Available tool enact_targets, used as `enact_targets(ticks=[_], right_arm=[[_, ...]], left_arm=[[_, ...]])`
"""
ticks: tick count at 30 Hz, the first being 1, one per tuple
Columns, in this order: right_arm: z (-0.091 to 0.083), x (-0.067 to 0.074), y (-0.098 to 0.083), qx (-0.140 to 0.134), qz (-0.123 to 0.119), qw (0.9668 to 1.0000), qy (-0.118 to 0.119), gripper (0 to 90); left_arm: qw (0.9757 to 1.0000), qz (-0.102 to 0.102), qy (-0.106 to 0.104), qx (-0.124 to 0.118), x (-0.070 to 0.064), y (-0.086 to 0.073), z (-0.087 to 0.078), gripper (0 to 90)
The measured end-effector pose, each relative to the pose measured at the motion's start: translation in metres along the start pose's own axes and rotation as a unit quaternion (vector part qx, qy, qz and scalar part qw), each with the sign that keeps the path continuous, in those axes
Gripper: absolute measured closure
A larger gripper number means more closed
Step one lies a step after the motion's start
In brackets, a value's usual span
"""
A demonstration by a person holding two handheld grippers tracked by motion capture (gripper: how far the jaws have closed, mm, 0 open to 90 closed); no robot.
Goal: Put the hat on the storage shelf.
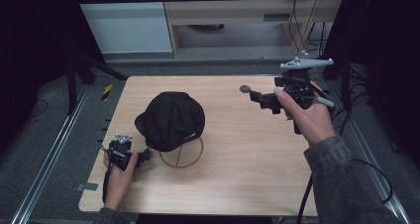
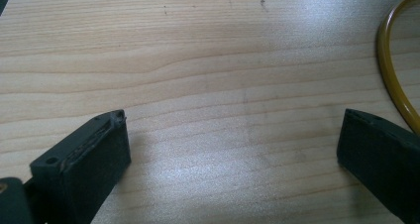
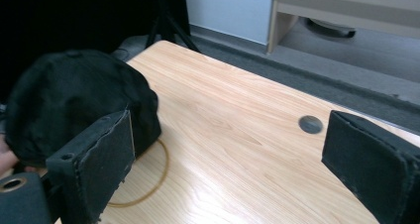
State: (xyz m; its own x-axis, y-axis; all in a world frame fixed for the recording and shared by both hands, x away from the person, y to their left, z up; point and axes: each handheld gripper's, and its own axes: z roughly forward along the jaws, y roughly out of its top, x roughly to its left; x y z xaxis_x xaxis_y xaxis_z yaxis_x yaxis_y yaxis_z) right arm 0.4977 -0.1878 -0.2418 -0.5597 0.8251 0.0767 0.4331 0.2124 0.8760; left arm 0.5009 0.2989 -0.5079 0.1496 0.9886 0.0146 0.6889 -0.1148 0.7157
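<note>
A black cap (image 1: 171, 119) rests on a wire stand whose yellow ring base (image 1: 182, 157) lies on the wooden table (image 1: 237, 149). My left gripper (image 1: 144, 155) sits low at the front left, just left of the ring, and it is open. In the left gripper view its jaws (image 2: 233, 135) stand wide apart over bare wood, with the ring (image 2: 391, 70) at the right edge. My right gripper (image 1: 256, 96) is held above the table's back right, open and pointing toward the cap. In the right gripper view, the cap (image 3: 74, 100) and ring (image 3: 156, 184) lie beyond the left jaw of that gripper (image 3: 228, 135).
A small grey round disc (image 1: 245, 89) sits in the tabletop near the back edge, also seen as the disc (image 3: 310, 124) in the right gripper view. Metal rails (image 1: 47, 159) run along the floor to the left. A pale cabinet (image 1: 237, 11) stands behind the table.
</note>
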Motion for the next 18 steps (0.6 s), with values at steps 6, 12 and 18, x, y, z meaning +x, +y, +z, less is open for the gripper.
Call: enact_targets(ticks=[6,12,18], right_arm=[[-0.001,-0.012,-0.020,0.006,0.002,0.9998,-0.018,6.8],[0.008,-0.020,-0.040,0.019,0.004,0.9992,-0.035,8.6],[0.024,-0.027,-0.063,0.027,0.004,0.9985,-0.047,10.3]], left_arm=[[1.0000,0.000,0.000,0.000,0.000,0.000,0.000,0.0],[1.0000,0.000,0.000,0.000,0.000,0.000,0.000,0.0],[1.0000,0.000,0.000,0.000,0.000,0.000,0.000,0.0]])
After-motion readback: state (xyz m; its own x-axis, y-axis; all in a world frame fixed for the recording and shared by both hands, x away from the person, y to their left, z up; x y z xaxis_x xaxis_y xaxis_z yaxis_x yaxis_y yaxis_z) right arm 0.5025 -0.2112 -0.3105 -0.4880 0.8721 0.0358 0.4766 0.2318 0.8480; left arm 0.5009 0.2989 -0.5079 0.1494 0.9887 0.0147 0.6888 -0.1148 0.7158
